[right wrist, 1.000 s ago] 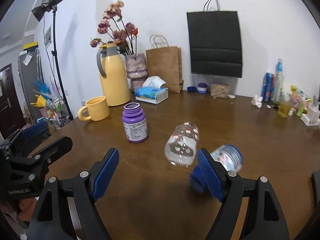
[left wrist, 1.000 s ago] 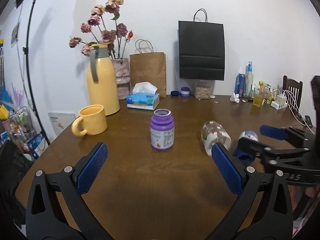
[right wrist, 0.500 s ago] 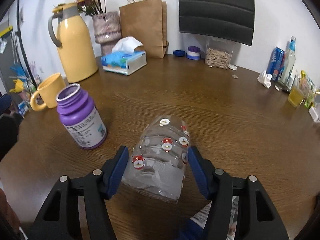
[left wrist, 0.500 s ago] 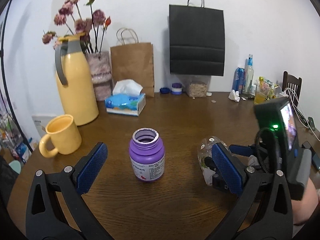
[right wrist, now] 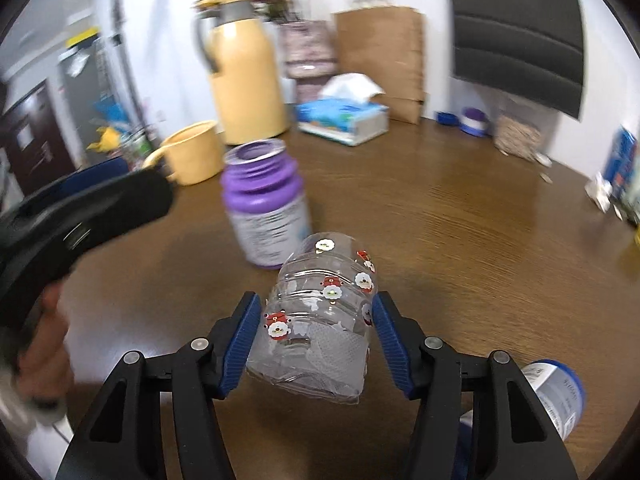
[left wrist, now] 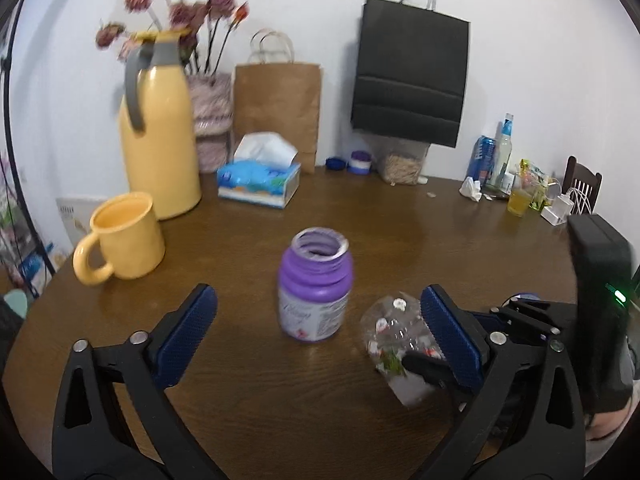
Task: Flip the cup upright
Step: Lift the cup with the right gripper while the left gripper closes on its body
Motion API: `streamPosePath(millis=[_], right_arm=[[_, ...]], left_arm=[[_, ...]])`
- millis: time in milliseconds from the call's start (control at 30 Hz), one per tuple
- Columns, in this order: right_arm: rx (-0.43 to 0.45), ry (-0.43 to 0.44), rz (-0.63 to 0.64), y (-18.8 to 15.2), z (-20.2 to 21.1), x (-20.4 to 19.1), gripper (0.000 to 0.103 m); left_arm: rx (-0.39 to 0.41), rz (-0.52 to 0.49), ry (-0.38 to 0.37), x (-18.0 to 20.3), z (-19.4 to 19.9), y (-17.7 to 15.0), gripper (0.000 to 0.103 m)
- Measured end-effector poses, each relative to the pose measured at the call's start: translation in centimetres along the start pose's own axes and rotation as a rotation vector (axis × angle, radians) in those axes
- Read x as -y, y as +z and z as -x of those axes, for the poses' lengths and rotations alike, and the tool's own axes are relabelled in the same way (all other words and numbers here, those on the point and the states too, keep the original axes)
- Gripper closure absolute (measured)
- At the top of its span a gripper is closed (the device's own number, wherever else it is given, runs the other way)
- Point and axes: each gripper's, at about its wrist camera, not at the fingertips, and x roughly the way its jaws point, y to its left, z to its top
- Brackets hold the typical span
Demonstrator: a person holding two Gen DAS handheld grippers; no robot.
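Two tools are in view. The right tool is closed partway, with its blue pads pressed against both sides of the clear cup. The cup carries small Santa stickers and lies tilted on its side between the pads, one end pointing away from the tool; whether it touches the desk cannot be told. In the left wrist view the same cup sits just inside the left tool's right finger, with the right tool's black finger across it.

The left tool is wide open and holds nothing.

Just ahead of the cup and slightly left stands an upright purple jar with no lid. Further ahead and to the left is a yellow mug, and behind it a tall yellow flask. A blue tissue box lies at the far side of the desk. Below and right of the right tool lies a blue-capped container.
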Motion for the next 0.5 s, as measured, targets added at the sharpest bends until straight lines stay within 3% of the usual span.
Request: streamPosePath(millis=[133, 233, 300, 367, 500], right_arm=[[0.012, 0.068, 0.181, -0.8, -0.1, -4.5, 0.040], [0.008, 0.141, 0.278, -1.4, -0.2, -7.5, 0.040], [0.020, 0.148, 0.318, -1.6, -0.3, -8.5, 0.040], [0.036, 0.143, 0.338, -1.9, -0.4, -8.8, 0.040], [0.036, 0.167, 0.320, -2.0, -0.4, -8.4, 0.040]], left_arm=[[-0.054, 0.076, -0.011, -2.0, -0.4, -0.6, 0.014], [-0.115, 0.080, -0.064, -2.2, -0.9, -1.5, 0.020], [-0.170, 0.064, -0.094, -2.1, -1.6, -2.2, 0.033], [-0.221, 0.062, -0.084, -2.3, -2.4, -3.0, 0.056], [-0.238, 0.087, -0.088, -2.8, -2.8, -3.7, 0.061]])
